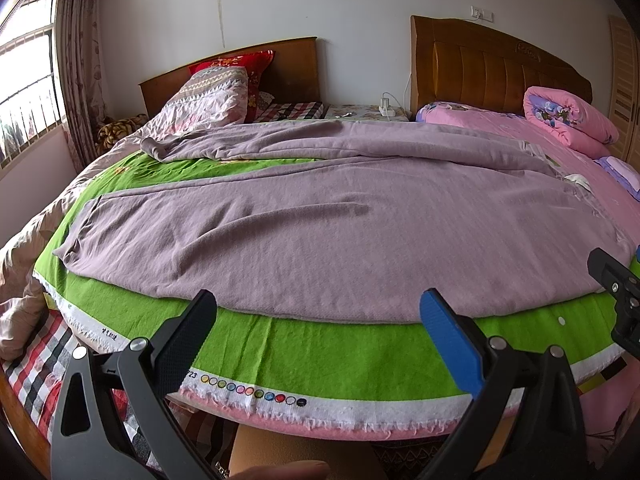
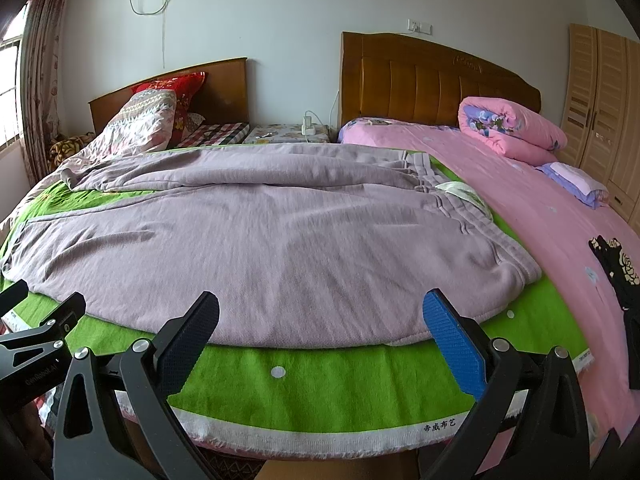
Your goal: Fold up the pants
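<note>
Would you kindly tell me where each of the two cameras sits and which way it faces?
Left wrist view: on the left gripper, low at the bed's foot, facing the headboards across the mauve pants; its open fingers and the right gripper's edge show.
Right wrist view: on the right gripper, further right, same heading, nearer the waistband; its open fingers and the left gripper's edge show.
Shared: pants, green cloth, both headboards, rolled pink quilt.

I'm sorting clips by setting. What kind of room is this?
A home bedroom, most likely: two beds with wooden headboards, a rolled pink quilt on one, and a louvred wardrobe at the right. Mauve pants lie spread on a green cloth.
</note>
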### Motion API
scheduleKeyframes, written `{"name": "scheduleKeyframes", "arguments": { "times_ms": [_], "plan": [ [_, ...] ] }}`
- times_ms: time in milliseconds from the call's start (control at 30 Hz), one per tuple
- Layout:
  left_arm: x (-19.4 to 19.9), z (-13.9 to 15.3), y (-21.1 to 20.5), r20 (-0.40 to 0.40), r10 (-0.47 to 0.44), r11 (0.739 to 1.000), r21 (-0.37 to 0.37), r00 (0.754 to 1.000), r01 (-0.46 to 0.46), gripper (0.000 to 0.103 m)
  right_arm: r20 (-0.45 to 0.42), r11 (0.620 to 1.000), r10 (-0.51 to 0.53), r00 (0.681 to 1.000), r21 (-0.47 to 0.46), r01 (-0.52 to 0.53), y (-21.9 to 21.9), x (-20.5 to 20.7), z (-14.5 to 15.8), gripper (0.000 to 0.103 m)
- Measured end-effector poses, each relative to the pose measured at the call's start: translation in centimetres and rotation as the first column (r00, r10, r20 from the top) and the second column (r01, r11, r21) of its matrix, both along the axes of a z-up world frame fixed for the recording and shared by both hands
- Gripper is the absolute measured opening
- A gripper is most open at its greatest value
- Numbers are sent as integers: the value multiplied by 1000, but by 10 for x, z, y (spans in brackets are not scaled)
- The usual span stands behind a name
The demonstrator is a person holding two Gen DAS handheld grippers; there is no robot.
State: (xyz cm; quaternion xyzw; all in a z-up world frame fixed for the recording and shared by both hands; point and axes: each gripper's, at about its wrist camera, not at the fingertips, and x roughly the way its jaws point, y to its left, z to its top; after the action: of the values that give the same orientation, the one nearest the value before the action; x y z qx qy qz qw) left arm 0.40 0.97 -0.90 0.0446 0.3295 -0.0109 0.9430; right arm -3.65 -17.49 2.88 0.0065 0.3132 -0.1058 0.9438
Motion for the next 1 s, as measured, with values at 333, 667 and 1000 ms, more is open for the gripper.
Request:
{"name": "scheduleKeyframes", "arguments": {
  "times_ms": [333,667,1000],
  "plan": [
    [4,-5,9,-4,16,1000,9,1000,-16,102,-19,1000,3,1000,-18,-4,2,4,-6,99],
    [28,0,8,-28,22,1000,10,999,-21,102,-54,1000,-19,998,1,19,-7,23,-10,99],
    [75,-8,8,-139,30,1000,-1,990,-31,102,-92,997,-13,996,68,19,-22,54,-12,98]
  ]
}}
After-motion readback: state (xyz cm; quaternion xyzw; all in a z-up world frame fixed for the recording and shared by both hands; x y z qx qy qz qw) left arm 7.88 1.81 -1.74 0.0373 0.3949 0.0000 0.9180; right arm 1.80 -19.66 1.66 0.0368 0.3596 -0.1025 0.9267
